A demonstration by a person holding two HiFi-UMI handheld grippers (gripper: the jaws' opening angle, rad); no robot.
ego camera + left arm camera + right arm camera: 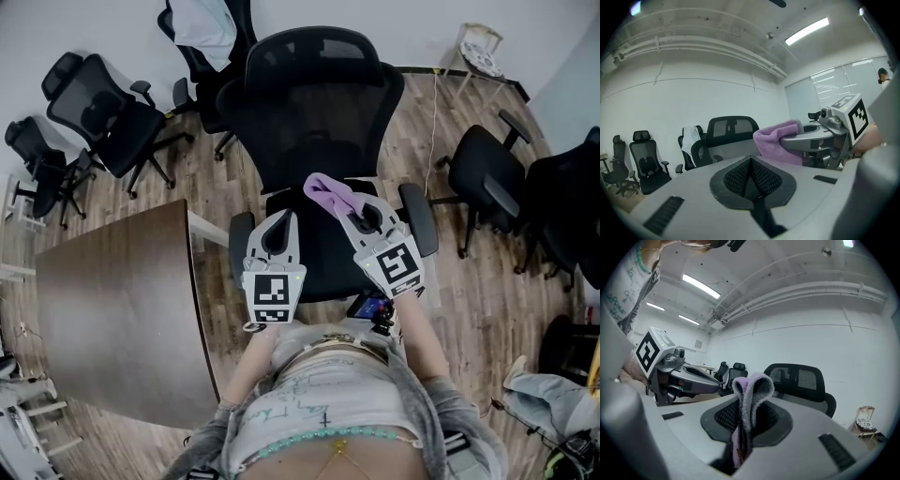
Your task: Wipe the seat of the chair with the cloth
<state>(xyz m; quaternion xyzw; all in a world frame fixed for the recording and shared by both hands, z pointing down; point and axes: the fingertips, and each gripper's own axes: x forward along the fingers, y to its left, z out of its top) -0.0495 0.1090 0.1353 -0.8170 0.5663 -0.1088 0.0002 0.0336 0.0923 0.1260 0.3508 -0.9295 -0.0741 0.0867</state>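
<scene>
A black mesh-backed office chair (314, 103) stands right in front of me, its dark seat (323, 253) below both grippers. My right gripper (349, 208) is shut on a folded purple cloth (328, 193), held above the seat's back part. In the right gripper view the cloth (749, 401) sticks up from between the closed jaws. My left gripper (279, 228) hovers beside it over the seat, jaws pressed together with nothing in them. In the left gripper view the cloth (778, 140) and the right gripper (820, 136) show to the right, the chair back (731, 129) behind.
A brown table (122, 300) lies to my left. Several other black office chairs (108, 117) stand at the back left and at the right (492, 178). A small white side table (483, 52) is at the far right by the wall. Wooden floor surrounds the chair.
</scene>
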